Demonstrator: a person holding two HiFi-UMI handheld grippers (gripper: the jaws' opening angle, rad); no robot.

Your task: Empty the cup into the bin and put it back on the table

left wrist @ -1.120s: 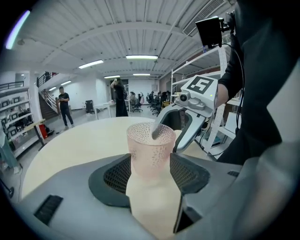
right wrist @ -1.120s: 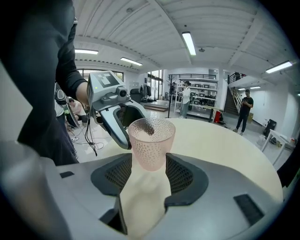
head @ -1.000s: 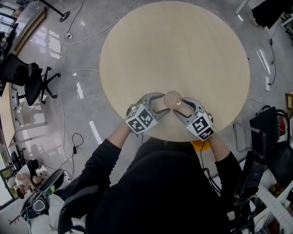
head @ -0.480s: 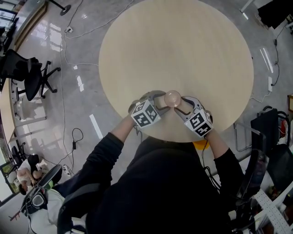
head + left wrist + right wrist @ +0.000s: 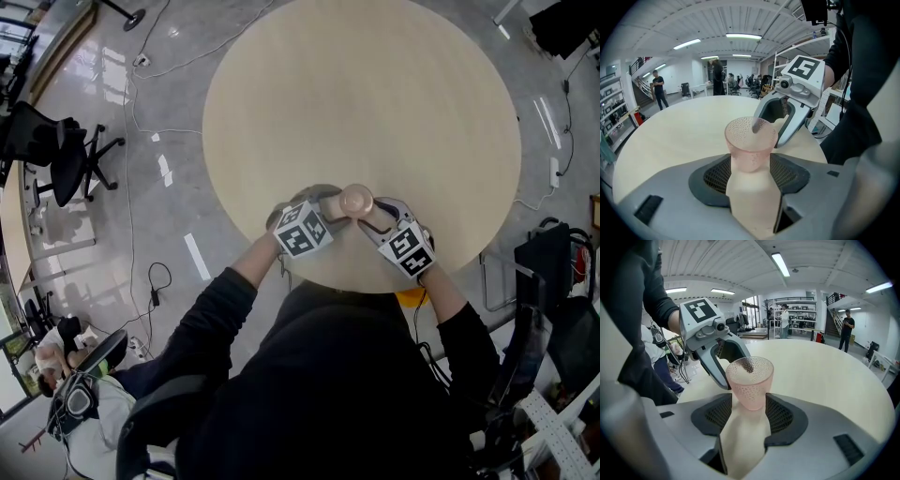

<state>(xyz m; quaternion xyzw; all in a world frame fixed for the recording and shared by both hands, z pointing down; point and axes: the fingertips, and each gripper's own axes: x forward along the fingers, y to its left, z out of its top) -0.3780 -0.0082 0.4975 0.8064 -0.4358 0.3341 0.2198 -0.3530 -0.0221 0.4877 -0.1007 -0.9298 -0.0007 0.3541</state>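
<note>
Head view: a pink cup (image 5: 356, 200) is standing upright at the near edge of the desk (image 5: 356, 94), flanked by both tools.
The right tool (image 5: 749, 411) is clenching the cup's lower wall. The left tool (image 5: 750, 173) is bracketing it with its jaws released, apparently not pressing. Something small and dark is lying inside. The thin, dimpled wall is probably making the cup light and easy to crush, so gripping it gently low on the body is advisable.
</note>
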